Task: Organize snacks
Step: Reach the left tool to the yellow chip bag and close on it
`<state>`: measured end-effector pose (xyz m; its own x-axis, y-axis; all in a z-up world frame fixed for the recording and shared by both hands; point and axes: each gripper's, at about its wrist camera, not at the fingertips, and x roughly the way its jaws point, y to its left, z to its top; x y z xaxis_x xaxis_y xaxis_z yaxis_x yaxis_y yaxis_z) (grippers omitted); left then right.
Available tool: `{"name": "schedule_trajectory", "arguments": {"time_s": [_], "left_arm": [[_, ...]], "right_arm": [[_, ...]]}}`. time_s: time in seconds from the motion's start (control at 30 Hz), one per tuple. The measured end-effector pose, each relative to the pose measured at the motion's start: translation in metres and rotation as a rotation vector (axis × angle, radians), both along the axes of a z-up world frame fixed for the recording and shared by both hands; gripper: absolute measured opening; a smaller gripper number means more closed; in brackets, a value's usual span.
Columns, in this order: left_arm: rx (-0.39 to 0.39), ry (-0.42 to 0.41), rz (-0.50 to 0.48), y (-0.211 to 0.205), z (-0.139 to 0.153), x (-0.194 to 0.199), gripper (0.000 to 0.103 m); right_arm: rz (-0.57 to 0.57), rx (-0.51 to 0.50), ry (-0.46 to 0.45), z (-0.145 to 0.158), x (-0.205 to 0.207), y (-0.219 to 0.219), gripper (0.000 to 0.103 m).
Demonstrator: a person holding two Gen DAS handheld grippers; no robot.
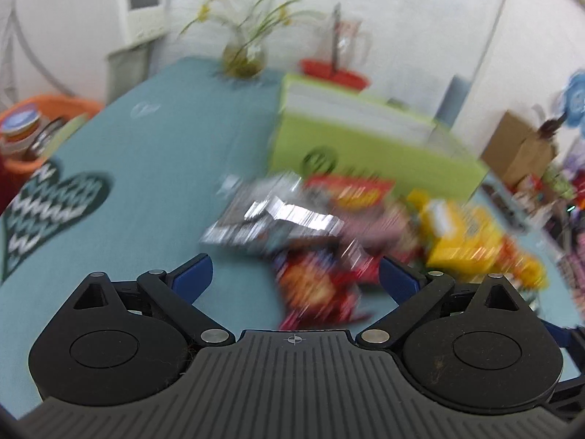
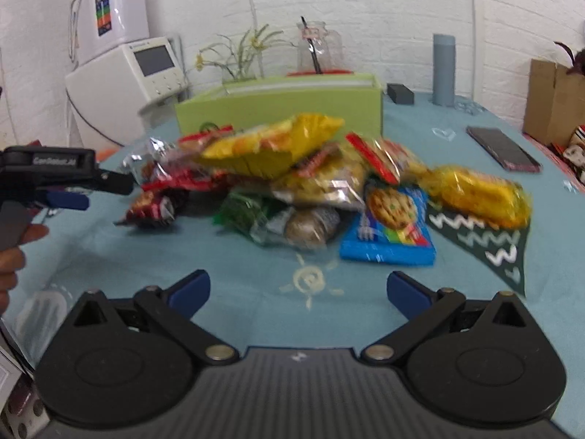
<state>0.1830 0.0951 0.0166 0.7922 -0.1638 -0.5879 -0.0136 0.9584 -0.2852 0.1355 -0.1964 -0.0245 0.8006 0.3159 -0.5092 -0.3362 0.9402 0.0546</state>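
Note:
A pile of snack packets lies on the teal tablecloth in front of a lime green box. The right wrist view shows a big yellow chip bag on top, a blue cookie pack, a yellow packet, a green packet and a small red packet. My right gripper is open, short of the pile, with nothing between its fingers. My left gripper is open and empty over the red packet, near a silver packet. The left wrist view is blurred.
Behind the green box stand a vase with a plant, a glass jar and a grey cylinder. A dark phone and a cardboard box are at right. An orange basket sits at left.

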Motion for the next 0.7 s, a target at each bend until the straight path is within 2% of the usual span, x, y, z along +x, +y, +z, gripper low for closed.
{"name": "schedule_trajectory", "arguments": {"time_s": [0.07,0.13,0.2,0.27,0.33,0.4,0.5,0.63,0.7], "left_arm": [[-0.035,-0.048,-0.076,-0.010,0.020,0.023,0.087],[-0.071,-0.064,-0.207,-0.026,0.032,0.048,0.087],[-0.104,-0.032,-0.377,-0.047,0.034,0.075,0.084],[-0.126,0.042,-0.487,-0.063,0.027,0.096,0.074],[-0.140,0.105,-0.555,-0.074,0.017,0.108,0.063],[-0.123,0.146,-0.588,-0.081,0.007,0.108,0.059],[-0.117,0.150,-0.592,-0.086,0.002,0.089,0.060],[-0.078,0.141,-0.573,-0.093,-0.004,0.044,0.060],[-0.099,0.153,-0.569,-0.089,-0.008,0.021,0.062]], "right_arm": [[0.045,-0.007,-0.078,0.016,0.013,0.010,0.103],[0.086,-0.010,-0.093,0.023,0.034,0.020,0.103],[0.125,-0.018,-0.065,0.020,0.056,0.029,0.103],[0.155,-0.012,-0.024,0.014,0.071,0.033,0.103],[0.198,0.008,-0.006,0.011,0.074,0.033,0.103],[0.247,0.016,-0.009,0.010,0.070,0.034,0.102],[0.271,0.029,-0.028,0.009,0.057,0.035,0.102],[0.290,0.079,0.009,0.006,0.030,0.033,0.102],[0.307,0.096,0.026,0.004,0.009,0.031,0.102]]}}
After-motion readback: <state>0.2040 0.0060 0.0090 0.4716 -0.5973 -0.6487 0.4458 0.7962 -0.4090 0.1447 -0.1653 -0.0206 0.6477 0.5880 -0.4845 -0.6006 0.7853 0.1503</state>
